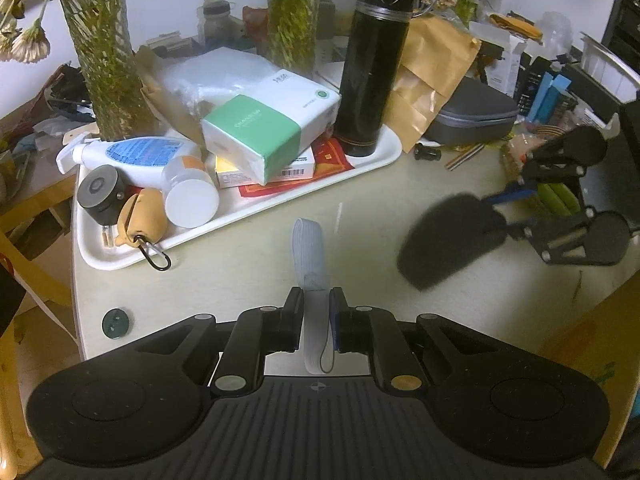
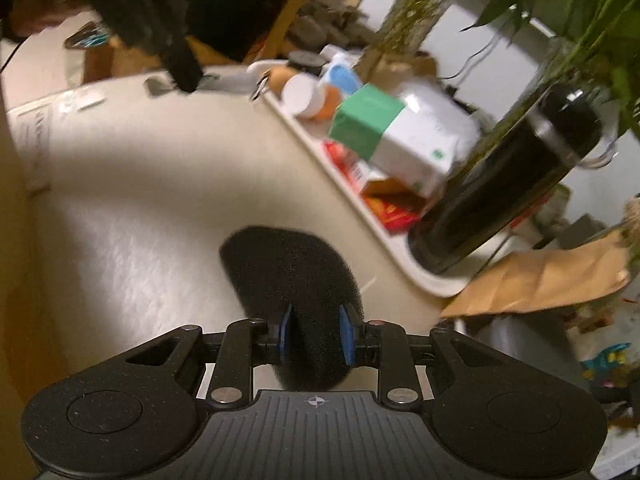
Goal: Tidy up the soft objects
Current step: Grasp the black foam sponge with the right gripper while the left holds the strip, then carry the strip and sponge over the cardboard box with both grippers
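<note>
So the two soft things are both in hand right now and neither has landed anywhere yet, which makes me think the sorting is still early. The black foam piece [image 2: 292, 280] is a fuzzy, rounded oblong, kind of spongy looking, and the right gripper [image 2: 314, 334] has its blue pads squeezed into one end of it, holding it up over the bare table [image 1: 248, 264], off to the side of the white tray [image 1: 390, 152]. The other one is a pale grey ribbed elastic strap [image 1: 309, 252], flat and floppy, with a thin dark cord loop at its near end; the left gripper [image 1: 316, 320] is pinched tight on it in front of the tray, and the far end droops toward the tabletop. Whether it touches there I can't tell. Where they're meant to go isn't obvious to me, my guess is the tray. That tray is smooth hard plastic and already crowded: a tall glossy black flask [image 1: 372, 64] at the far corner, a green and white tissue pack [image 1: 256, 136], a white pill bottle [image 1: 188, 196] lying down, and a soft tan pouch [image 1: 142, 216] with a carabiner near the front edge. Crinkly brown paper [image 1: 432, 76] sits just behind the flask.
</note>
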Demonstrator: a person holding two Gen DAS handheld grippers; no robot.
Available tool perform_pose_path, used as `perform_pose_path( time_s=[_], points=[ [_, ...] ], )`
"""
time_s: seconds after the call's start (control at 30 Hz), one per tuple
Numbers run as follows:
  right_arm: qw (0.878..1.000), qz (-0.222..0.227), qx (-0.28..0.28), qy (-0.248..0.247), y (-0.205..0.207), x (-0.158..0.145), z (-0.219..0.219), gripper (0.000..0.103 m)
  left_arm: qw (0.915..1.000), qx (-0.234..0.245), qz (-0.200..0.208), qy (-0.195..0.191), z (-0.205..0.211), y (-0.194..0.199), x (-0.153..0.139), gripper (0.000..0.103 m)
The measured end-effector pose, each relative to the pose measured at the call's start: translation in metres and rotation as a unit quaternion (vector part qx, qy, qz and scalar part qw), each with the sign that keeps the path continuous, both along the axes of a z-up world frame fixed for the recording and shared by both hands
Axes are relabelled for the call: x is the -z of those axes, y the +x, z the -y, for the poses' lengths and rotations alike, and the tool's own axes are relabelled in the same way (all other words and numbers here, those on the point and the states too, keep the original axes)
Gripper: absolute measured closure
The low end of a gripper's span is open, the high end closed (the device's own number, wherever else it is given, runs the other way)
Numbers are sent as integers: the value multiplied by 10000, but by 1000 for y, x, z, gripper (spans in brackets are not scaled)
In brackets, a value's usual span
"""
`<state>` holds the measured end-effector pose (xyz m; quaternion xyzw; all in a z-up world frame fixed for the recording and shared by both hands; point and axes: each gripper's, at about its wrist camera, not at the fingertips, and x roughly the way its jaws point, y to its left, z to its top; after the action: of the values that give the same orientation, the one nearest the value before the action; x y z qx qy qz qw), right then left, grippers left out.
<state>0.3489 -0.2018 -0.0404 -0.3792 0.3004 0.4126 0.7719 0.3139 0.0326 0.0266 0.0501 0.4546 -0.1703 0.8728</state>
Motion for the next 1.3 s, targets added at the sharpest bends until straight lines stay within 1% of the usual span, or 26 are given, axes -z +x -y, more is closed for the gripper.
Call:
perform_pose_path(
  time_s=[0.07,0.13,0.17,0.23,0.27,0.3,0.33,0.43,0.53,0.73,0.77,0.8,0.9,0.97,1.13,1.3],
  points=[
    [9994,-269,-161,-147,-4,6,4,74,10000,2,-11,-7,0,0,1,89],
    [9993,-334,-160,-46,-8,4,7,74,10000,17,-8,-7,1,1,1,89],
    [9987,-492,-88,111,-6,1,10,74,10000,23,-8,-12,1,1,0,89],
    [9972,-602,36,433,-4,-6,16,63,10000,47,-5,-21,3,1,0,89],
    [9967,-593,114,549,-2,-8,17,51,10000,58,-3,-26,4,2,0,89],
    [9960,-602,170,643,0,-10,18,46,10000,70,-7,-29,5,2,0,89],
    [9950,-641,211,730,2,-10,18,45,10000,87,-14,-25,6,2,0,89],
    [9912,-948,335,856,13,-5,14,44,9999,125,-29,0,9,3,2,89],
    [9843,-1340,542,1016,26,2,12,44,9998,194,-23,8,11,2,1,89],
    [9746,-1656,752,1305,35,5,8,42,9998,201,-39,18,10,2,3,89],
    [9740,-1682,742,1327,35,6,7,45,9998,198,-38,17,10,2,3,89],
    [9737,-1701,731,1327,35,7,6,49,9998,194,-30,14,10,2,3,89],
    [9751,-1718,611,1264,32,5,2,56,9998,179,8,-17,9,1,0,89],
    [9765,-1667,538,1253,28,0,1,58,9999,151,39,-26,9,1,-2,89],
    [9783,-1455,525,1382,21,-18,7,59,9998,84,142,-53,8,-2,-8,89],
    [9794,-1109,688,1539,10,-43,19,60,9996,0,248,-98,8,-9,-19,89]
  ],
)
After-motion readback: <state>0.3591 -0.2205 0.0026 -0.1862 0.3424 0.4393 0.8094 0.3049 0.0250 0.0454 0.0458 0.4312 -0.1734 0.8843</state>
